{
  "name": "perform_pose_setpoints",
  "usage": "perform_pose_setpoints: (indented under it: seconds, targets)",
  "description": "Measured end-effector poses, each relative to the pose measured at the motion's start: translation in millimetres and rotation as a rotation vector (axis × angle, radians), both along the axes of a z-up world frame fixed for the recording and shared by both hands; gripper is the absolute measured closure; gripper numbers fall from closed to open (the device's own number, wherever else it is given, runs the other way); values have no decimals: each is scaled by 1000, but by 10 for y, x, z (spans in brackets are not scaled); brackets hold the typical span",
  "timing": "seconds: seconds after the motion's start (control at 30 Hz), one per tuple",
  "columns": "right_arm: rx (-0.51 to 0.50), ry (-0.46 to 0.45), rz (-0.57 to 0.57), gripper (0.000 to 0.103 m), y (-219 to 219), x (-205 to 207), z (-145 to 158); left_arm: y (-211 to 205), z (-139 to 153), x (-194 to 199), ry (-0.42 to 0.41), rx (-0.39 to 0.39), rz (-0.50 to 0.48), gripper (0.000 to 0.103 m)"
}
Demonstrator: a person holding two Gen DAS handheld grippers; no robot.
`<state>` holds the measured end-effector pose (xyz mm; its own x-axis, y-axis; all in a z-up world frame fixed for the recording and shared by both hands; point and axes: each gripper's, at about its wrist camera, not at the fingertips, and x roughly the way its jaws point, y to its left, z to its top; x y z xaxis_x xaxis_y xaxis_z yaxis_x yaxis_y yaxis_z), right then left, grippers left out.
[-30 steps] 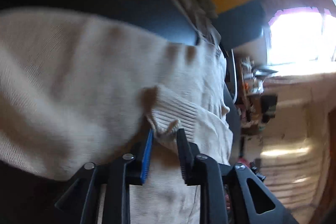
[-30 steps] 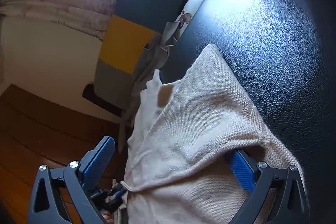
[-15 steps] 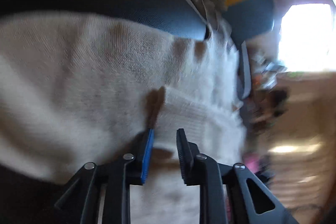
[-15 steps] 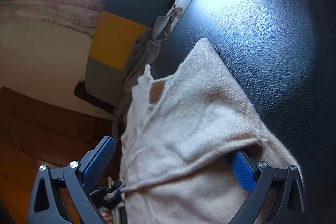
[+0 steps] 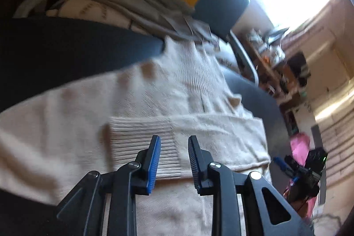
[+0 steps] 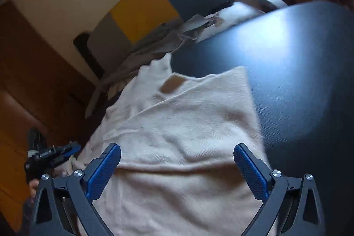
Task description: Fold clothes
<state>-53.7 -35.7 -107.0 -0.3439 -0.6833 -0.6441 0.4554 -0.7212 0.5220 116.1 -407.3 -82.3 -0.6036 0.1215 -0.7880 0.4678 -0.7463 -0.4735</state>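
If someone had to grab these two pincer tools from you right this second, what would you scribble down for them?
Left gripper: fingers slightly apart, nothing between them, hovering over the ribbed cuff of the cream knitted sweater.
Right gripper: wide open, empty, above the sweater's body.
The sweater lies on the black leather-look surface, one edge hanging off toward the floor.
Done: one sleeve is folded across the body, cuff lying flat.
Left: the remaining folds; I cannot see the other sleeve from here, so check it first. Some blur in both views.
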Motion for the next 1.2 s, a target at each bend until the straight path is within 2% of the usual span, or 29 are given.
perform_pose_setpoints:
  seconds: [0.07, 0.1, 0.2, 0.27, 0.33, 0.47, 0.57, 0.6, 0.7, 0.77, 0.83, 0.93, 1.03, 1.1, 1.2]
  targets:
    - [79, 11, 29, 0, -201, -25, -90, 64, -162, -43, -84, -20, -5, 79]
    - [136, 24, 41, 0, -284, -25, -151, 107, -266, -13, -99, -8, -14, 79]
    - [357, 110, 84, 0, -417, 62, -388, 229, -340, 234, -48, -58, -26, 81]
    - [492, 241, 134, 0, -455, 226, -477, 208, -376, 366, -16, -29, -1, 82]
    - [486, 254, 131, 0, -420, 249, -475, 153, -396, 429, 11, -12, 21, 85]
    - [473, 251, 128, 0, -387, 218, -488, 72, -297, 423, 53, 10, 41, 86]
    - [447, 239, 127, 0, -345, 185, -475, 13, -216, 412, 83, 25, 54, 76]
    - [427, 231, 125, 0, -324, 170, -447, -7, -189, 408, 93, 30, 59, 76]
    - [307, 166, 152, 0, -295, 19, -264, -185, 84, 213, 186, -36, 19, 72]
    - [212, 155, 154, 0, -340, -194, -96, -353, 191, -38, 213, -81, -7, 69]
    - [139, 118, 170, 0, -480, -496, -11, -531, 201, -352, 190, -88, -34, 66]
    - [59, 57, 187, 0, -735, -1022, 56, -755, 95, -810, 139, -46, -66, 60]
    - [59, 11, 194, 6, -1038, -1500, -26, -933, -37, -1222, 80, -69, -68, 58]
    - [61, -16, 214, 13, -1259, -1796, -105, -1052, -157, -1431, 54, -48, -77, 58]
    - [74, -53, 267, 15, -1570, -2116, -256, -1185, -330, -1722, 19, -33, -87, 58]
